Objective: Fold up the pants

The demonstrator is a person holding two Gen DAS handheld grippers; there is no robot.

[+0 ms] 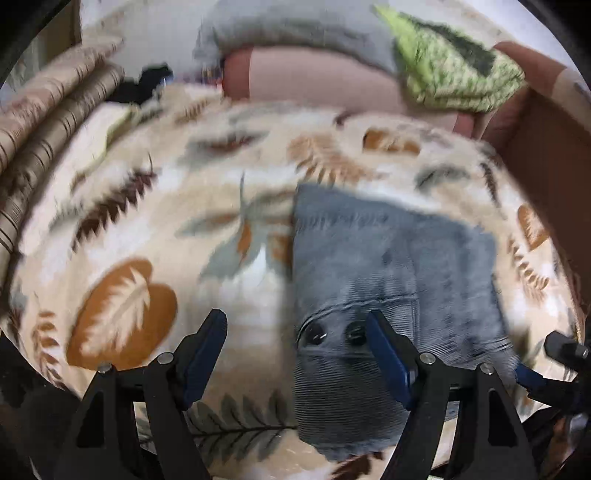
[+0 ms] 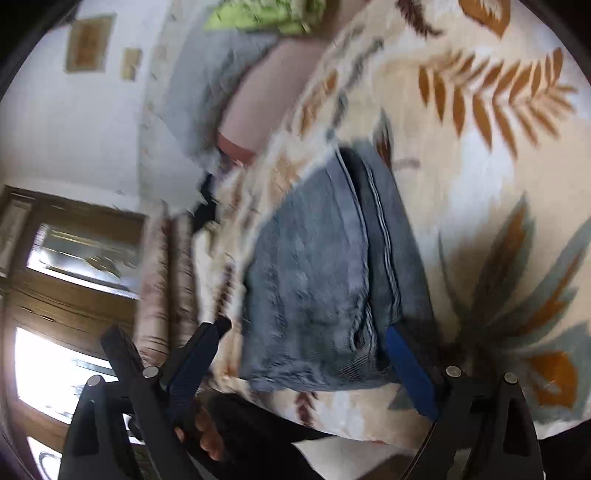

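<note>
Grey-blue corduroy pants lie folded into a compact stack on a leaf-patterned bedspread; two dark buttons show at the near end. My left gripper is open and empty, just above the pants' near left corner. In the right wrist view the same folded pants lie ahead, layered edges on the right. My right gripper is open and empty over their near edge. The other gripper shows at the right edge of the left wrist view.
A pink bolster, a grey blanket and a green patterned cloth lie at the bed's far side. Striped folded fabric is at the left. A wooden cabinet with glass doors stands by the wall.
</note>
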